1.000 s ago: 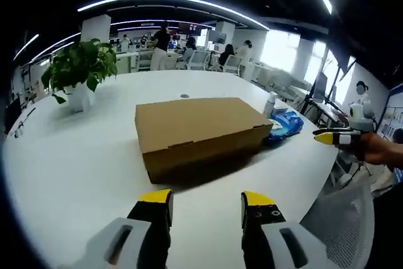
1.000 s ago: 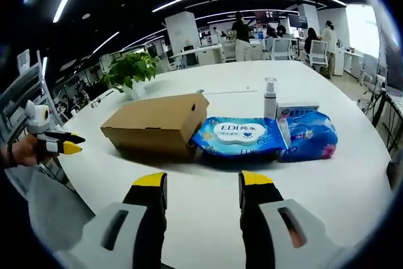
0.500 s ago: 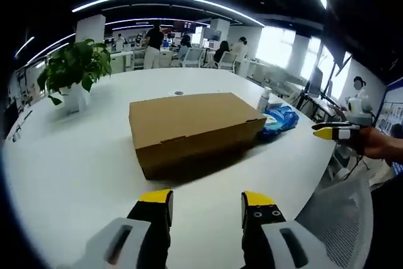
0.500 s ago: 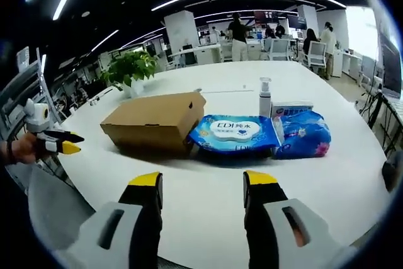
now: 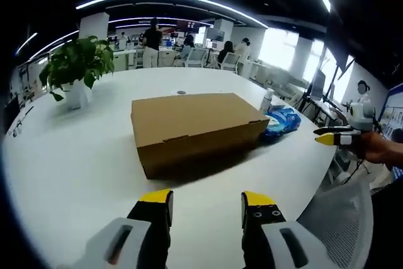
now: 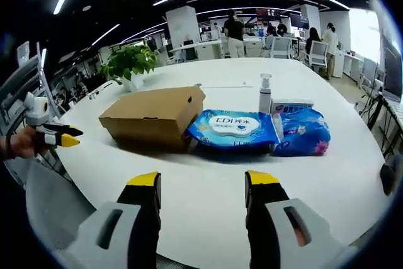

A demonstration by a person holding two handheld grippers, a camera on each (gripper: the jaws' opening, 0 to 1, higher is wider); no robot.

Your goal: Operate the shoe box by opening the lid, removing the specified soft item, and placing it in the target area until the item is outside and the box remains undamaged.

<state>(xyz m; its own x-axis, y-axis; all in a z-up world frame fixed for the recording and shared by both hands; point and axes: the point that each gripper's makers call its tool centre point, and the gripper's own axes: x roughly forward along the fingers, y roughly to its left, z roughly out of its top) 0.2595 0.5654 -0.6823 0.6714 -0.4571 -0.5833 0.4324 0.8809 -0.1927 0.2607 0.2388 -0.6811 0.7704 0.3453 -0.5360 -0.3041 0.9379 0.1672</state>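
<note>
A large round white table point(image 5: 75, 155) carries everything in the scene. On it, near the middle, lies the brown cardboard shoe box point(image 5: 192, 130) with its lid closed flat. In the right gripper view the same shoe box point(image 6: 151, 116) sits left of a blue wet-wipes pack point(image 6: 234, 128), and the two touch or nearly touch. Just right of that pack lies a blue floral-print tissue pack point(image 6: 302, 133), with a small white box behind it. A white pump bottle point(image 6: 265, 94) stands upright just behind the wipes. At the far left edge of the table stands a potted green plant point(image 5: 77, 67) in a white pot.

The left gripper point(image 5: 206, 198) hovers over the near table edge, its yellow-tipped jaws parted and holding nothing. The right gripper point(image 6: 203, 181) hangs likewise, jaws spread and empty, well apart from the box.
</note>
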